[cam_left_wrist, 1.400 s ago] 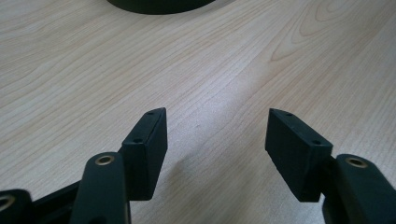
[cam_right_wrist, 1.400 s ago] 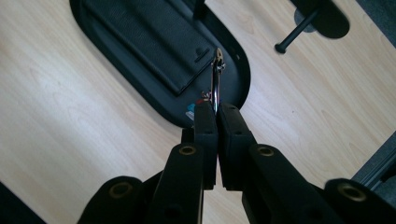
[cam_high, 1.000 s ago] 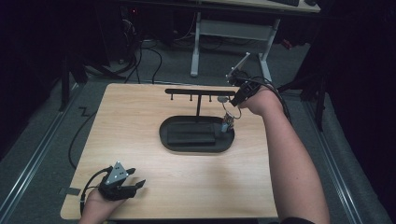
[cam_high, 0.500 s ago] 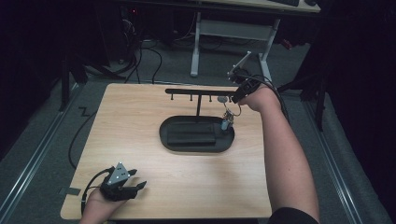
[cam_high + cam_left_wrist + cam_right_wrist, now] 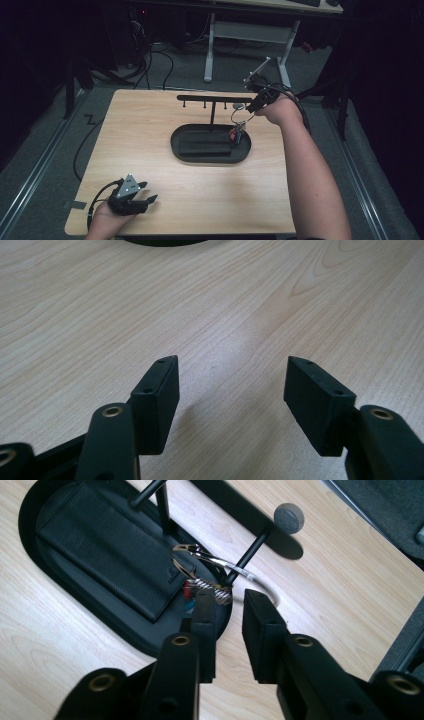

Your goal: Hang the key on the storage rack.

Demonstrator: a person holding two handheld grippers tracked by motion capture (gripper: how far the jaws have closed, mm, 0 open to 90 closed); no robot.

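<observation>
since it has no part in the work, the left hand-held gripper (image 5: 134,199) rests at the desk's (image 5: 150,130) near edge, jaws apart and empty. farther off, the right hand-held gripper (image 5: 229,607) has just been opening, its jaws parted and empty beside the keyring (image 5: 210,575), which hangs from the end peg of the stand (image 5: 212,99) over the tray (image 5: 200,156). whether the ring is fully hooked is hard to tell.

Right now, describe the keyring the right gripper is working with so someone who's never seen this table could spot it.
Find the black oval tray in the middle of the wooden table, with a T-shaped hook stand rising from it. The keyring hangs at the bar's right end, by the right gripper: the one shiny metal bunch, with a red tag.
</observation>
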